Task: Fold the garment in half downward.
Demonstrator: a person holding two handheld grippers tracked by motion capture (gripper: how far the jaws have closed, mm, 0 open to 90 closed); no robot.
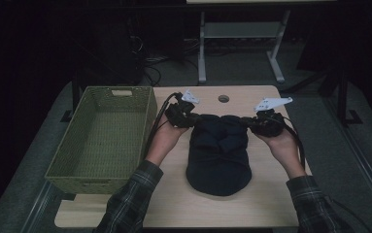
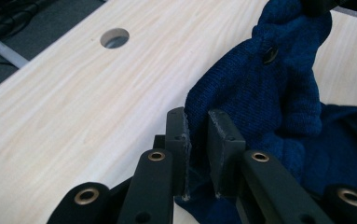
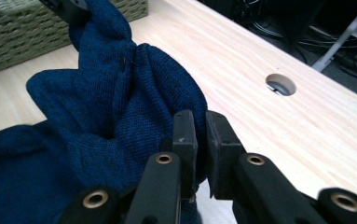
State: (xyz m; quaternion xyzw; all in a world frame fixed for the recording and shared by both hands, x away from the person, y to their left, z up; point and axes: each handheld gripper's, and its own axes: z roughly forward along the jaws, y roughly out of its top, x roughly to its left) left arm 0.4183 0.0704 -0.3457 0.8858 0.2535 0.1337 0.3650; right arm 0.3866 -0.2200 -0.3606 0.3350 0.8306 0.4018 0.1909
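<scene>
We have the dark blue knit garment (image 1: 218, 155) lying on the wooden table (image 1: 174, 204), just right of the green woven basket (image 1: 101, 138), and we are pinching it at its two far corners. Our left gripper (image 1: 187, 115) is clamped on a fold of the knit at the far left edge; in the left gripper view the fabric (image 2: 260, 93) runs down between the two black jaws, which press it from both sides. Our right gripper (image 1: 261, 124) is clenched the same way on the far right corner, with a thin layer of cloth (image 3: 134, 116) caught between its jaws. We judge that we hold it at both corners so the far edge stays stretched between our hands and the piece can be lifted or folded without bunching (the middle already sags into creases between the two grips).

The garment's long axis runs near to far across the table. Its rounded end (image 1: 217, 187) points toward us at the near edge, and the gripped, gathered end lies far, close to the round hole in the table (image 1: 223, 98). The basket stands empty beside it, open side up.
</scene>
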